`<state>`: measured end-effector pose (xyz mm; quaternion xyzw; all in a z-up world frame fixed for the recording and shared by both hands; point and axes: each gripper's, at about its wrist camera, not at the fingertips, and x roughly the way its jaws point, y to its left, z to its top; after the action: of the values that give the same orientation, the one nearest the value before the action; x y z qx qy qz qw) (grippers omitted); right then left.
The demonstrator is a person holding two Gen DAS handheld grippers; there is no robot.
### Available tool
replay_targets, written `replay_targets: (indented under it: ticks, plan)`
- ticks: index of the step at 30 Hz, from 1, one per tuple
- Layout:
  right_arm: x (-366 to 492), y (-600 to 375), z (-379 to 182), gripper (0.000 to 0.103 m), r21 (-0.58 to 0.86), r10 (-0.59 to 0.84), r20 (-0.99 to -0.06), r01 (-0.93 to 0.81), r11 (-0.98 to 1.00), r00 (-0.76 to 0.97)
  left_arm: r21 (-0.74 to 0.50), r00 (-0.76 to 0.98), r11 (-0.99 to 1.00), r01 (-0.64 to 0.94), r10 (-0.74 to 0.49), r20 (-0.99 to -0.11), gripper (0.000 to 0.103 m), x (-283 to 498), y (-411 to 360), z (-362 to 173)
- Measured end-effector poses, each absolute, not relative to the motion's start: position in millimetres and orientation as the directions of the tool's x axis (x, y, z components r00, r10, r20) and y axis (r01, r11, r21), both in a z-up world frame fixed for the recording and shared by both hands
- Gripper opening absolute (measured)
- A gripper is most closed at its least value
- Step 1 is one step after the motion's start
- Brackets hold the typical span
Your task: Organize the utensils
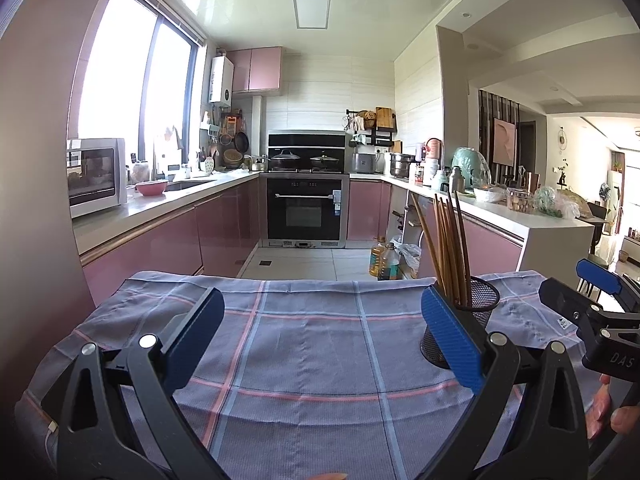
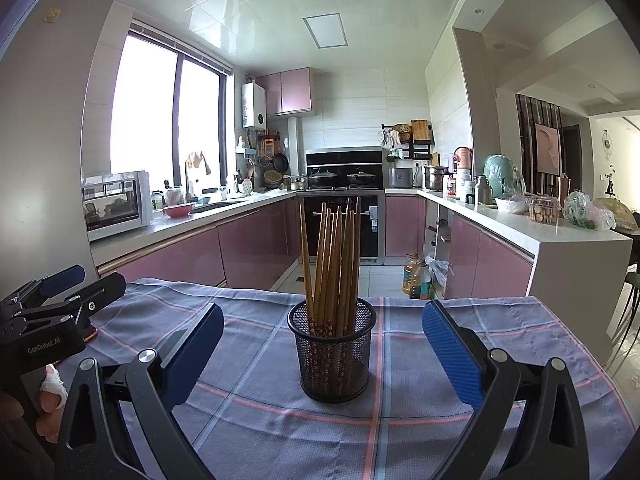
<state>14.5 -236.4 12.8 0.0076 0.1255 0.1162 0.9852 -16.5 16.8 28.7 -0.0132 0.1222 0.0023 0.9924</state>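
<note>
A black mesh cup [image 2: 334, 354] stands upright on a checked blue-grey cloth [image 2: 460, 432]. Several brown wooden chopsticks [image 2: 332, 264] stand in it, fanned out. My right gripper [image 2: 324, 344] is open, its blue pads on either side of the cup and a little nearer to me, not touching it. My left gripper [image 1: 322, 332] is open over bare cloth [image 1: 304, 344] with nothing between its fingers. In the left wrist view the cup [image 1: 478, 312] sits behind the right pad, with the chopsticks [image 1: 446, 240] rising above it. The other gripper [image 1: 592, 304] shows at the far right.
The cloth covers a small table with a drop to the tiled floor [image 1: 304, 258] past its far edge. Pink kitchen cabinets [image 2: 248, 240] line both sides, an oven [image 1: 304, 212] stands at the back. Oil bottles [image 2: 416, 276] stand on the floor. The left gripper [image 2: 60, 304] and a hand show at the left edge.
</note>
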Motion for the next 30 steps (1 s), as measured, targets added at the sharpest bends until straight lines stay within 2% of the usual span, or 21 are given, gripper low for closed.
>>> replay_targets:
  ticks: [30]
  plan:
    - [11.6,-234.5,12.1,0.096,0.046,0.231,-0.237,-0.226,0.973,0.944,-0.033,0.973,0.999,-0.027,0.018,-0.229,0.097,-21.6,18.8,32.9]
